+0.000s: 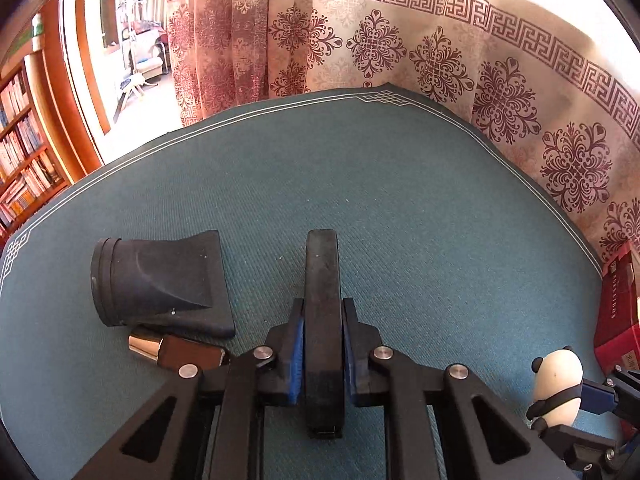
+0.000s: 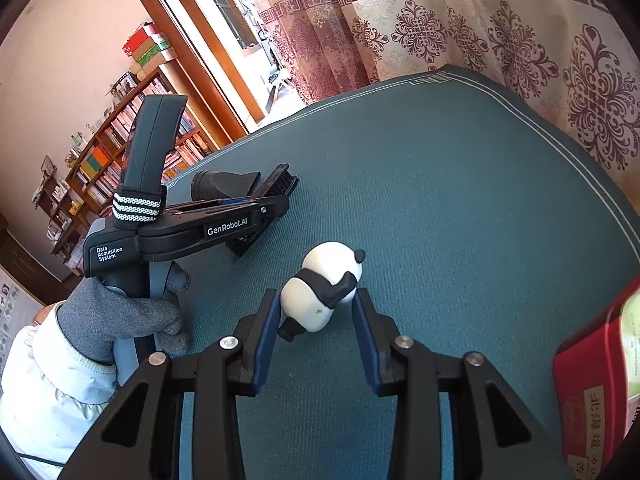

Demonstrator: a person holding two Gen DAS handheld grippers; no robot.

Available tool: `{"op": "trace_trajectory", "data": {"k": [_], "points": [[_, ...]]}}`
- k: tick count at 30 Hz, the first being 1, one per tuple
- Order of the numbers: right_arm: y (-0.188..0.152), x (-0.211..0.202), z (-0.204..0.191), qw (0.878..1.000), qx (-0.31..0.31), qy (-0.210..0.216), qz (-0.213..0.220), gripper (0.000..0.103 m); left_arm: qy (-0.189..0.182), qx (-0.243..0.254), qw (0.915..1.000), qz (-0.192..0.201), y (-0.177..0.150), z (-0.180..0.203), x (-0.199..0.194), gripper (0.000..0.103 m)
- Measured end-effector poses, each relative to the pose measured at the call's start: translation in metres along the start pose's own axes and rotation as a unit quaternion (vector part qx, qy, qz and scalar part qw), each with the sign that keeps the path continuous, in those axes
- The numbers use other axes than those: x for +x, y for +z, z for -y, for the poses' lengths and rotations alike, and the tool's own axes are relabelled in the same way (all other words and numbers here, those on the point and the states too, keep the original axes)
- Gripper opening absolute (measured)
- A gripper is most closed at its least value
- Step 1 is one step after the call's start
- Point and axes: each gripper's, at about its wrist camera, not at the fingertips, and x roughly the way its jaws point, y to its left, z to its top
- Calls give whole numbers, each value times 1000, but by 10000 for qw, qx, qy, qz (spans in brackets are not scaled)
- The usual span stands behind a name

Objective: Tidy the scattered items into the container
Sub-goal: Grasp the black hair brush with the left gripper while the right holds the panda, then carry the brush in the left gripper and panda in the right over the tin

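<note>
From the left wrist camera, the left gripper point(image 1: 322, 344) is clamping a flat black brush point(image 1: 322, 300) edge-on between its blue pads, on the teal table mat point(image 1: 400, 208). Toward the mat's left edge a black hair-dryer nozzle point(image 1: 160, 284) is lying on its side, with a small brown bottle point(image 1: 180, 350) with a shiny cap touching or just beside it. At the right edge, a red box point(image 1: 618, 300) is showing only in part, and a panda figurine point(image 1: 558, 386) is sitting between the tips of the other gripper.

From the right wrist camera, the right gripper point(image 2: 316, 312) is grasping the panda figurine point(image 2: 324, 292), which is lying tipped on the mat point(image 2: 460, 200) with both pads against its sides. To the left, a person's gloved hand point(image 2: 124, 316) is holding the left gripper point(image 2: 256, 208) over the brush point(image 2: 276, 184) and the nozzle point(image 2: 224, 184). The red box point(image 2: 600, 380), seemingly the container, is lying at the right edge, well apart from the nozzle.

The tidying appears to be at an early stage: nothing can be seen inside the box, two items are gripped but still resting on the mat, and the nozzle and bottle are lying untouched.
</note>
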Motion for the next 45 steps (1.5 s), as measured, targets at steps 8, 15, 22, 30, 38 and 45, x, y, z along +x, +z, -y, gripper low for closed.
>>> {"op": "trace_trajectory", "data": {"k": [8,15,22,30,38,45], "points": [[2,-8,4,9998,87,-42,191,40,-20,-186,9994,299,-16,11,-34,17],[3,-25,2,9988,147,-60,459,40,-73,-225,9979,608,-28,29,-79,17],[-2,-65,4,9968,236,-32,763,40,-251,-110,9951,952,-37,63,-124,17],[-16,-129,20,9923,336,-161,1179,40,-603,321,9910,1151,-39,129,-157,17],[-45,-187,65,9861,644,-537,1431,40,-1057,791,9847,1135,-46,203,-169,17],[-76,-224,110,9801,949,-893,1497,40,-1351,1130,9793,996,-54,259,-165,17]]}}
